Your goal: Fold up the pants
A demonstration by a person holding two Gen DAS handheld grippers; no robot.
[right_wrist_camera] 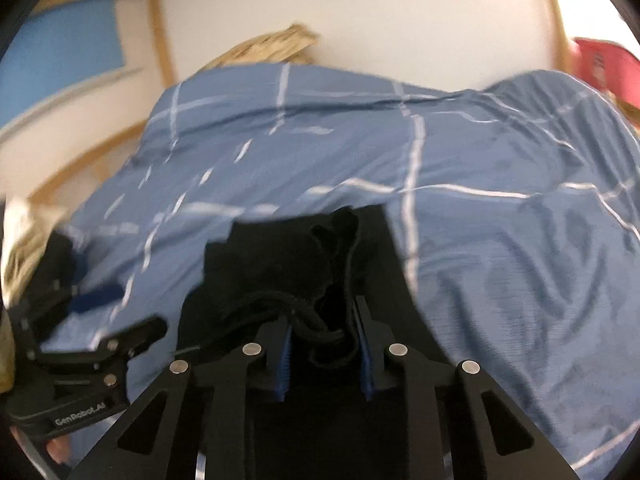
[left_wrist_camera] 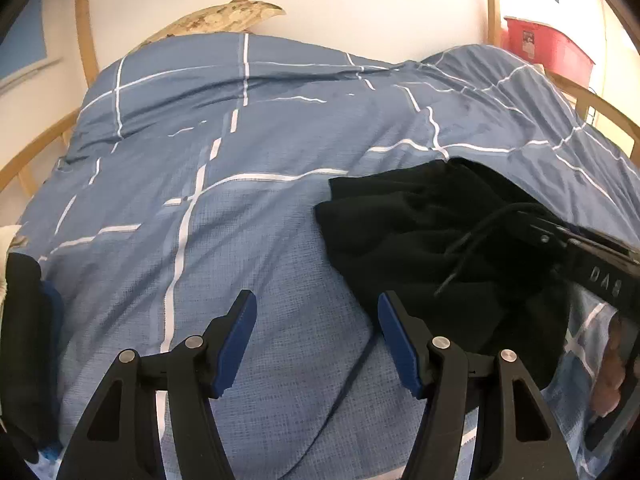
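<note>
Pants (right_wrist_camera: 288,264) | bunched between right fingers (right_wrist_camera: 285,356) | beside left fingers (left_wrist_camera: 394,336)

Black pants (left_wrist_camera: 432,240) bunched on bed, drawstring apparently loose.

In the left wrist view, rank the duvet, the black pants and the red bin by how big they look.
1. duvet
2. black pants
3. red bin, though it sits farther back, so its true size is unsure.

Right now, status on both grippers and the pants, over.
Left gripper open over bare duvet. Right gripper closed on black pants at the drawstring. Pants bunched, unfolded. Nothing in the way.
</note>
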